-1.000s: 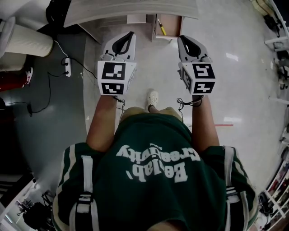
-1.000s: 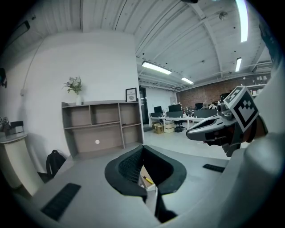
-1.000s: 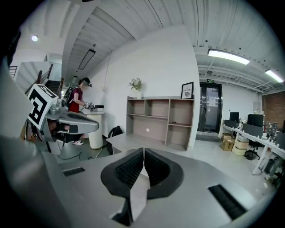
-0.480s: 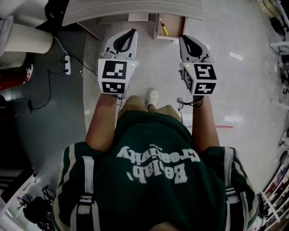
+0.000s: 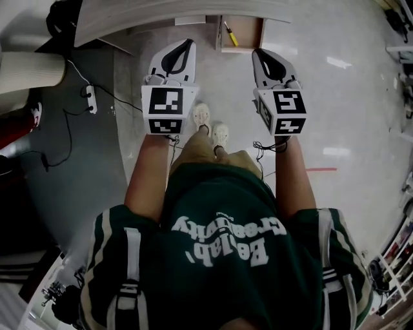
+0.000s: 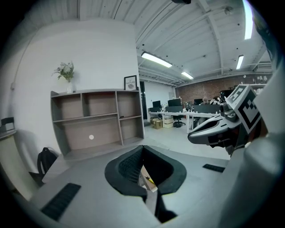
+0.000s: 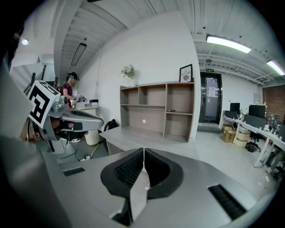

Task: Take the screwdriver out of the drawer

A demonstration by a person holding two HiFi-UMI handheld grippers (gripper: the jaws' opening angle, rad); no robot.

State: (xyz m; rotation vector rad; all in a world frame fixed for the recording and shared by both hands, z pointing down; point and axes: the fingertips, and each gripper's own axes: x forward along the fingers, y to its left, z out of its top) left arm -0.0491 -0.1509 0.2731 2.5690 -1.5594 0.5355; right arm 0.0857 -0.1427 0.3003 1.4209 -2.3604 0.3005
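Note:
A screwdriver (image 5: 230, 33) with a yellow handle lies in an open wooden drawer (image 5: 250, 31) under the desk's edge, at the top of the head view. My left gripper (image 5: 188, 42) hangs over the floor to the drawer's left, its jaws meeting at the tips and empty. To the right, my right gripper (image 5: 257, 51) is just short of the drawer's front, shut on nothing. In the left gripper view, a bit of the drawer and the screwdriver (image 6: 148, 178) shows through the gap behind the closed tips (image 6: 143, 147).
The grey desk (image 5: 161, 14) runs across the top, with a round bin (image 5: 32, 64) and a power strip (image 5: 90, 98) with cables at left. Pale shoes (image 5: 211, 126) stand between the grippers. An open shelf unit (image 7: 156, 109) lines the white wall.
The person has stepped toward the desk: a second shoe has come into view and the floor has slid back. Both grippers have gone forward with the body, jaws unchanged.

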